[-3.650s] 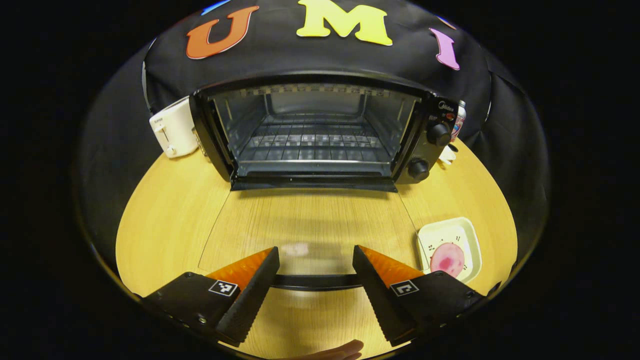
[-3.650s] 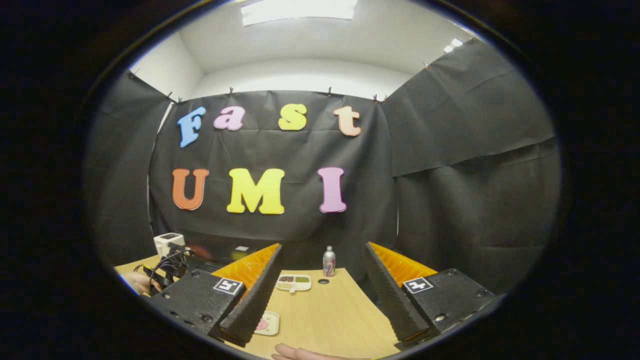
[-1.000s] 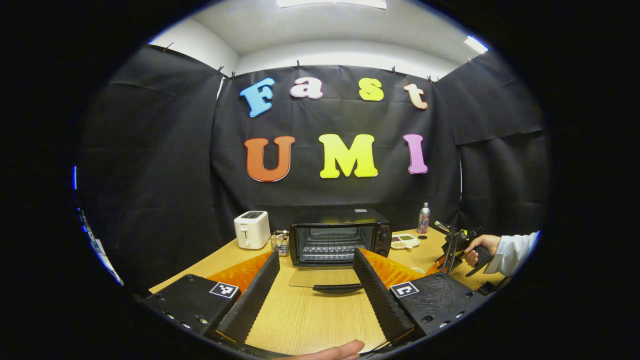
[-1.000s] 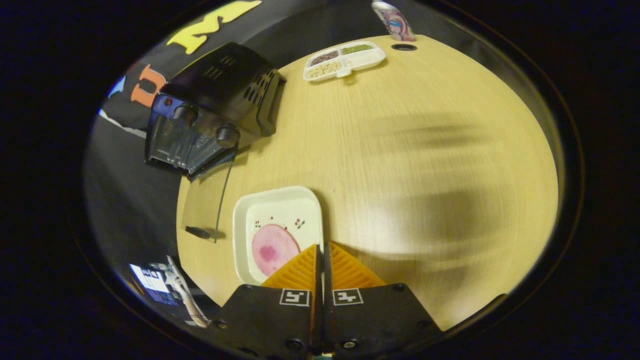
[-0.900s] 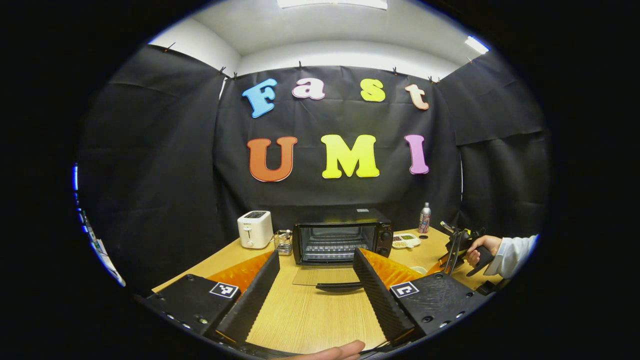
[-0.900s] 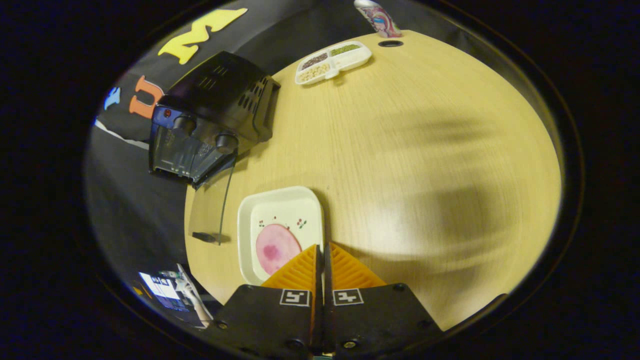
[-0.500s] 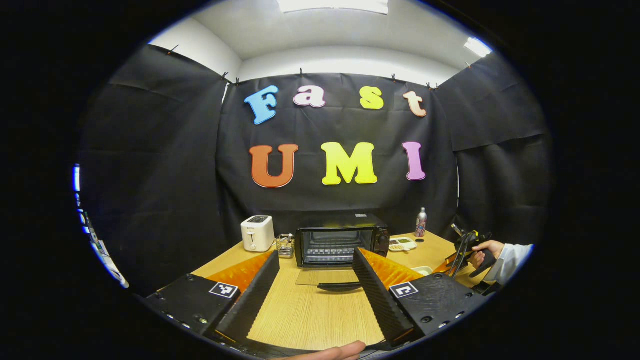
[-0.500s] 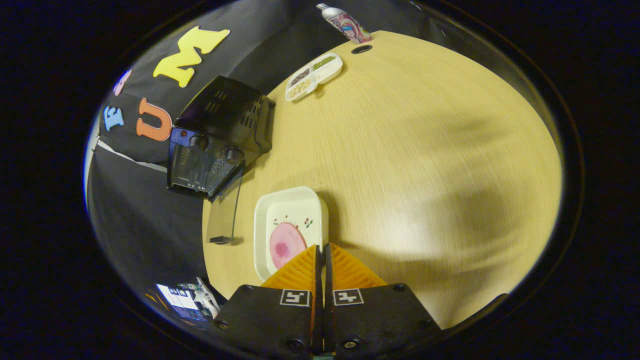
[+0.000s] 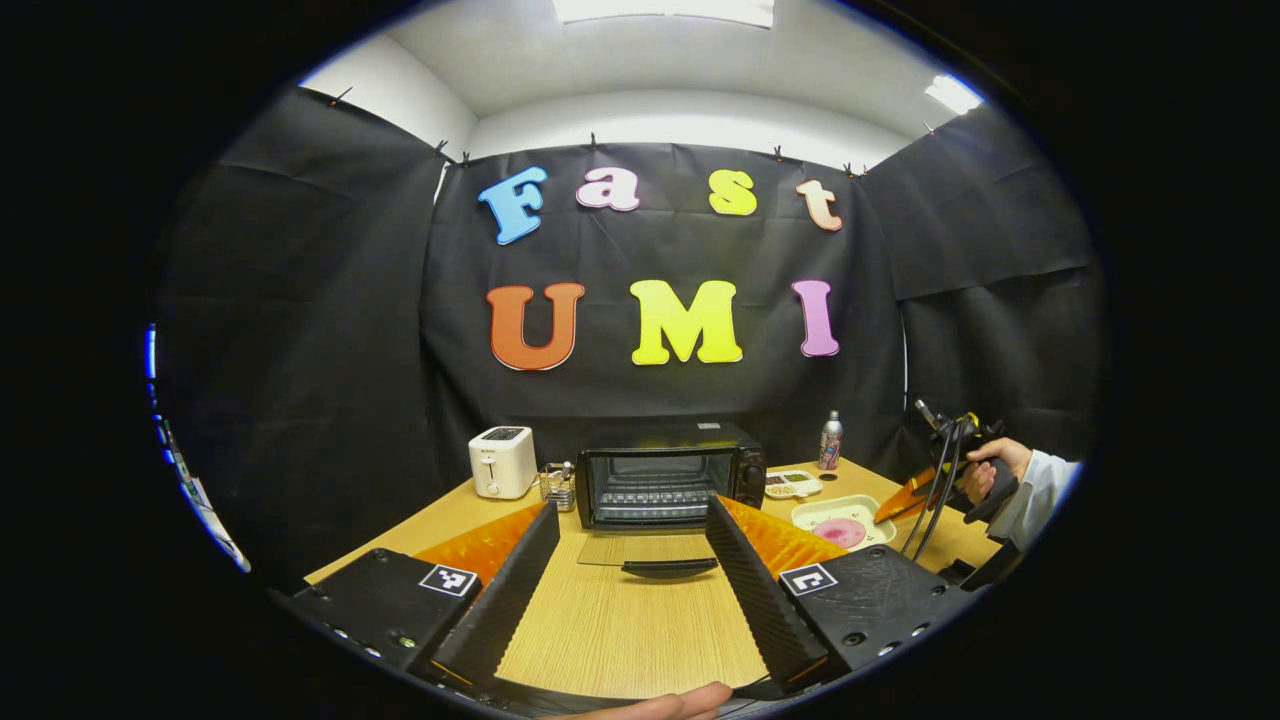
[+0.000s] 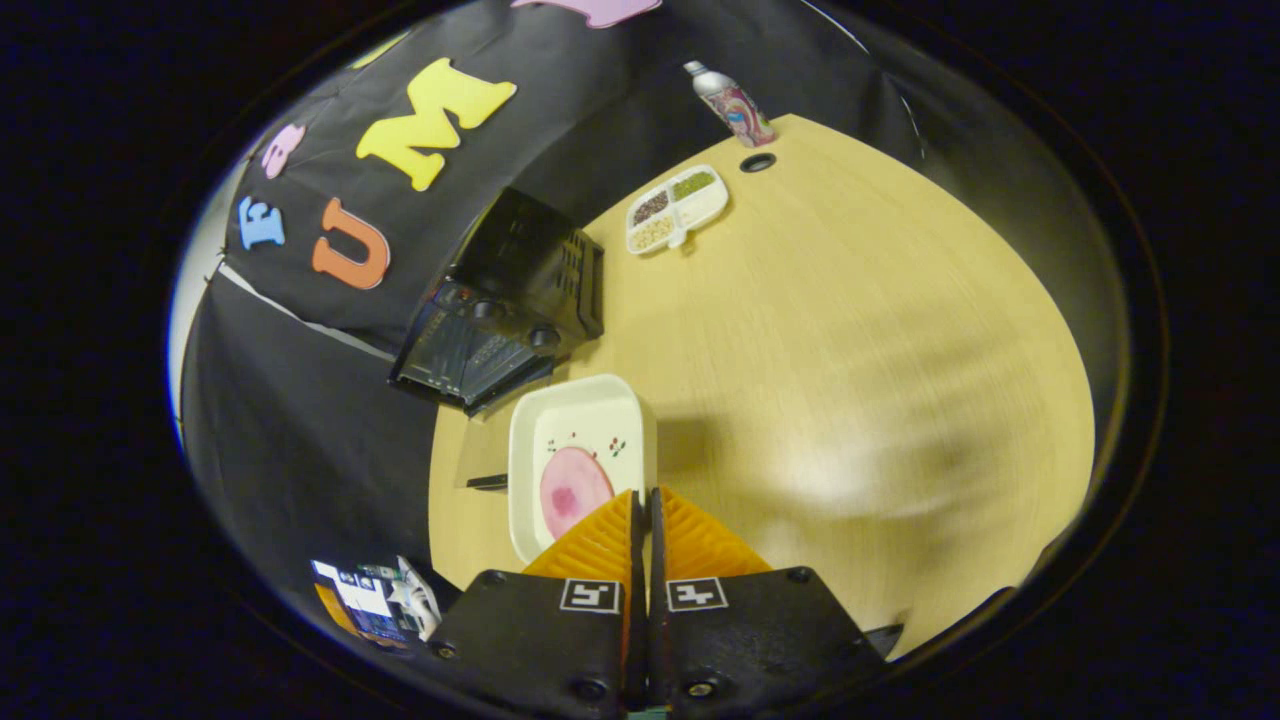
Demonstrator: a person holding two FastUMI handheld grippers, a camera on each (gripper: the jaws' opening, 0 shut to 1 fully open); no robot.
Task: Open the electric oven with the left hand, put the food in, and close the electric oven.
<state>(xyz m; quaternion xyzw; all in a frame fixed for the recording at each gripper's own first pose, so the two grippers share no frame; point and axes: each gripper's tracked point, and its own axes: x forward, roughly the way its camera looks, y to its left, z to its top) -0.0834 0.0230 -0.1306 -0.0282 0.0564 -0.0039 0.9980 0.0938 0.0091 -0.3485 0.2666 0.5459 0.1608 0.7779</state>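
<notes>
Right gripper point(image 10: 645, 500) pinches the plate point(image 10: 580, 420) rim, lower centre; left gripper point(image 9: 630, 560) gapes empty. Keep it level toward the oven point(image 9: 665, 480).

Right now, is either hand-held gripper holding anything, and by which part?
The right hand-held gripper is shut on the near rim of the white plate carrying the food. The left hand-held gripper is open, holding nothing.

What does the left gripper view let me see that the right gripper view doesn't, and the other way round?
Left gripper view: a white toaster, a hand holding the right tool, and the open left tool. Right gripper view: that right tool shut on the plate's rim, close up. Both: the open oven, plate of food, divided tray, bottle.
</notes>
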